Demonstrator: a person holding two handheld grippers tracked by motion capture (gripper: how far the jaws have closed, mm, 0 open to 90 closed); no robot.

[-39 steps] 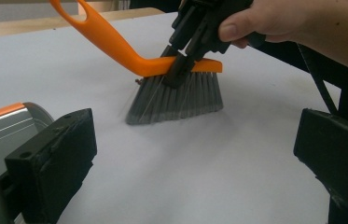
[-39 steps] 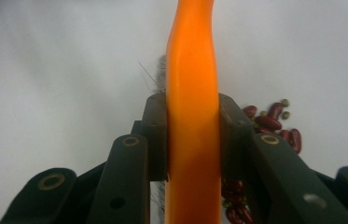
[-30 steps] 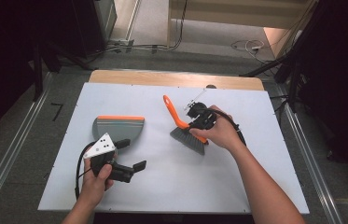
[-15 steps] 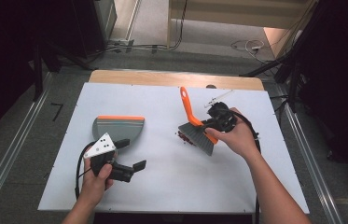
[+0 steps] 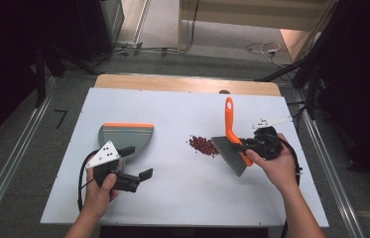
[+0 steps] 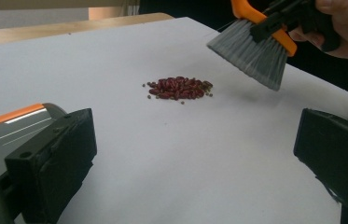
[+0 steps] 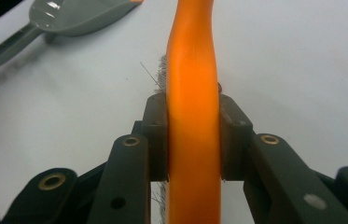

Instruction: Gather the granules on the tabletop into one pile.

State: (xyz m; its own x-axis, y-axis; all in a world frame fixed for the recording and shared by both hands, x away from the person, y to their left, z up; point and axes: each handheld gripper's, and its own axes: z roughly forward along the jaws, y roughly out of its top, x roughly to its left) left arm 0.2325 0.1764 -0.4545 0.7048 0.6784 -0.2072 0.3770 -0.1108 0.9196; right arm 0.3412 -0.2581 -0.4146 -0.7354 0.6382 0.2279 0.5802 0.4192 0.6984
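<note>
A small heap of red beans (image 5: 202, 145) (image 6: 178, 87) lies on the white table (image 5: 182, 198). Just right of the heap, a brush (image 5: 228, 148) with an orange handle and grey bristles (image 6: 251, 49) hangs tilted, its bristles slightly off the surface. My right gripper (image 5: 246, 147) (image 7: 192, 140) is shut on the handle (image 7: 192, 93). A grey dustpan (image 5: 125, 134) (image 7: 76, 16) with an orange rim lies flat at the left. My left gripper (image 5: 136, 161) (image 6: 195, 158) stands open just in front of the dustpan, with nothing between its jaws, facing the beans.
A wooden strip (image 5: 187, 84) borders the table's far edge. Metal rails (image 5: 14, 163) run along the floor on both sides. Bare tabletop lies between the dustpan and the beans and along the near edge.
My right gripper has carried the brush to the right, uncovering the heap of beans, and the handle now points more toward the far edge. The left hand has kept still.
</note>
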